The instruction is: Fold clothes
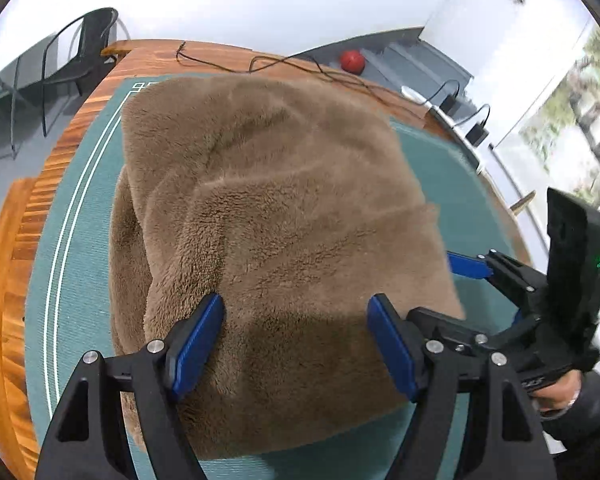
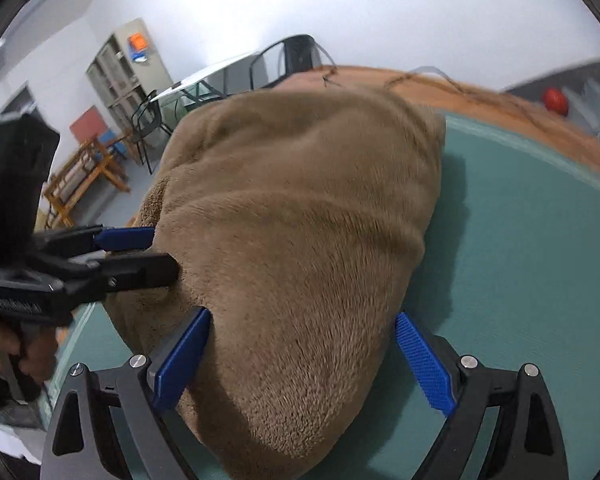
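A folded brown fleece garment lies in a thick bundle on the teal mat. My left gripper stands over its near end, jaws wide and the blue pads straddling the fleece. From the right, a blue finger of my right gripper reaches the garment's side edge. In the right wrist view the garment fills the gap of my right gripper. Its left pad touches the fleece and its right pad stands free over the mat. My left gripper pokes into the garment's left side.
The mat covers a round wooden table with black cables and chargers along its far edge. A black chair stands beyond it and a red ball lies on the floor. A hand holds the right gripper.
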Demonstrator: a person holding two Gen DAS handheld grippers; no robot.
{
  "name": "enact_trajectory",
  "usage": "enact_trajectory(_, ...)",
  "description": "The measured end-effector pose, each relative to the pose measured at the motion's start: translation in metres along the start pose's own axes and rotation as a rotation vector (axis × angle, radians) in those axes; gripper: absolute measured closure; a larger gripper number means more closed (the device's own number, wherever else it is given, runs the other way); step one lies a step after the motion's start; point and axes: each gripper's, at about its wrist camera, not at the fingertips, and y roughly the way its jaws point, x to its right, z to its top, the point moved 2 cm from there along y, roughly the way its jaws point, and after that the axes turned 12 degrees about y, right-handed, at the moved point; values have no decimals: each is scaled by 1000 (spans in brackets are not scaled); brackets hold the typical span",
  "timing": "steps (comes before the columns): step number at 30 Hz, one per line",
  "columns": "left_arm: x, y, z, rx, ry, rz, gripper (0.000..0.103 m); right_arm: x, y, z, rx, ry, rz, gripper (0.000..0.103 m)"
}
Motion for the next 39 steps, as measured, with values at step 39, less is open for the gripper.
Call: enact_trajectory(39,-120,49,24,-52,-333,-435,15,73,68,62,-126,516,525,1)
